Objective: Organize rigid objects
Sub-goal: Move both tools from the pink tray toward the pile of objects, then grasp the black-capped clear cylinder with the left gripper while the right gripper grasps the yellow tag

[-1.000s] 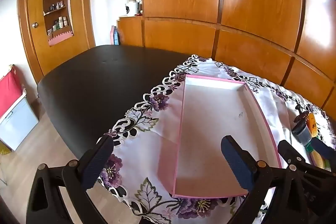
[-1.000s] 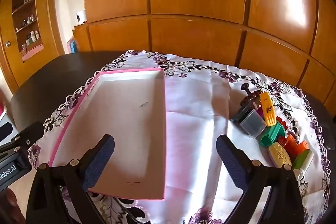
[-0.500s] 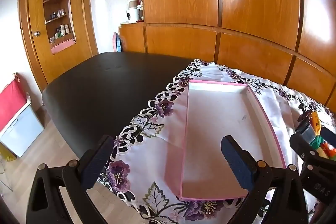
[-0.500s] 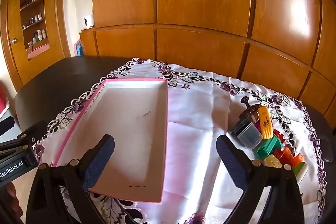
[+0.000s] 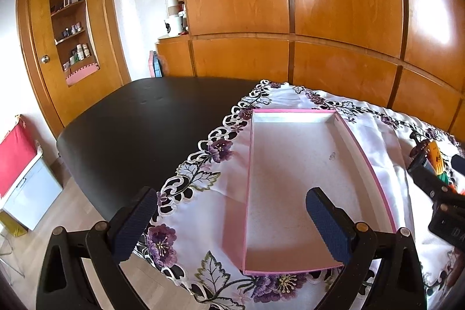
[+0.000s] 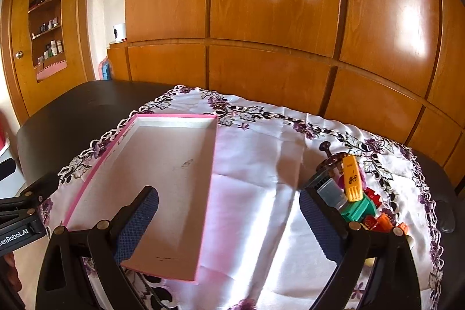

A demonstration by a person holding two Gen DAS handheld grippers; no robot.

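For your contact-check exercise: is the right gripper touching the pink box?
Apart. The right wrist view shows the right gripper open and empty above the pink box, with its fingers raised off the floral tablecloth.

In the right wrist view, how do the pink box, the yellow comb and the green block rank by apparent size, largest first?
1. pink box
2. and 3. unsure: yellow comb and green block look alike in size, and the block is partly hidden.

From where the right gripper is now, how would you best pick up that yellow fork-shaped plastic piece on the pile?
Probably by the yellow fork-shaped plastic piece's narrow sides, coming from above with the open right gripper. It lies flat on top of the toy pile, long and slim, so closing across its width looks easiest.
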